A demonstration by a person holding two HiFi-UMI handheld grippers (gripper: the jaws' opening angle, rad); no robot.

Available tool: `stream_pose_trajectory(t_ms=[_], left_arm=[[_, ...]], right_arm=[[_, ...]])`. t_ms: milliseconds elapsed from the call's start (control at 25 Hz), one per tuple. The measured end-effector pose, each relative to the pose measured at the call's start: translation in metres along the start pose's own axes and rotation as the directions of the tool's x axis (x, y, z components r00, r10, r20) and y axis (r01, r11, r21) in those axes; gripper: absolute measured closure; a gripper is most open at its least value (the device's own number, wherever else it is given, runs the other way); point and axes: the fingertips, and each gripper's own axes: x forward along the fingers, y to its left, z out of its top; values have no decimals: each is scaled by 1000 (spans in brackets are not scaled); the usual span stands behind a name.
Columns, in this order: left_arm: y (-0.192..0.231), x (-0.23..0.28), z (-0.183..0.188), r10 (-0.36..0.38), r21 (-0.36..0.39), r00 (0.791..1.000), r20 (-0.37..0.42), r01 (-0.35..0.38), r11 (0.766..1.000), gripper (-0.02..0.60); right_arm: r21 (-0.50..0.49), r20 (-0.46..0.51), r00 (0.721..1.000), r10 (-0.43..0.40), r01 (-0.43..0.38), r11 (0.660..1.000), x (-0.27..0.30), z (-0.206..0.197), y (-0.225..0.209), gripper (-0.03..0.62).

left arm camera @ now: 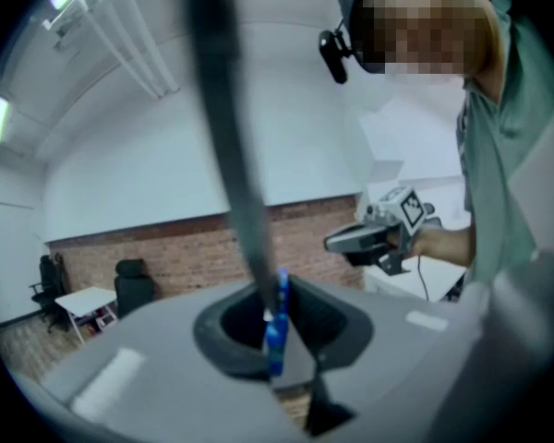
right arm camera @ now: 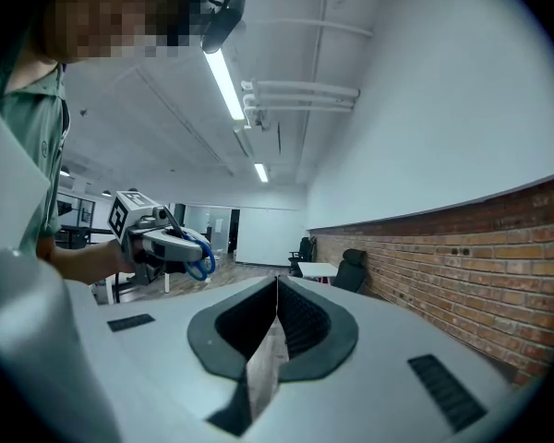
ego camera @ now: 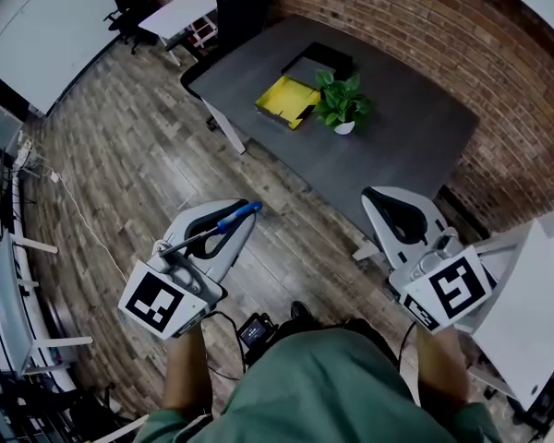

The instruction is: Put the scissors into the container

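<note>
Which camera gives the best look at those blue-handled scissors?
The head view: the blue-handled metal scissors lie full-length along the left tongs, which are shut on them. The left gripper view shows only a blurred dark blade and a blue sliver; the right gripper view shows small, distant blue loops.

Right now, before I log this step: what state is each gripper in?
Left gripper: closed on the scissors.
Right gripper: closed, nothing between its fingers.

in the left gripper view the scissors blur into a dark bar cut off at the top edge, their blue handle mostly hidden between the jaws.
</note>
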Motion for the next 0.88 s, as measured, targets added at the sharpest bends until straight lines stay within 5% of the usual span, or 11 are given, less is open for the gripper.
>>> stream_pose_trajectory(t_ms=[440, 880], left_arm=[[74, 47, -20, -61, -24, 998, -9, 61, 998, 534], [132, 123, -24, 35, -24, 998, -59, -36, 999, 534]], right_arm=[[17, -32, 999, -40, 41, 999, 68, -6, -41, 588], [28, -10, 994, 106, -106, 994, 144, -19, -113, 588]])
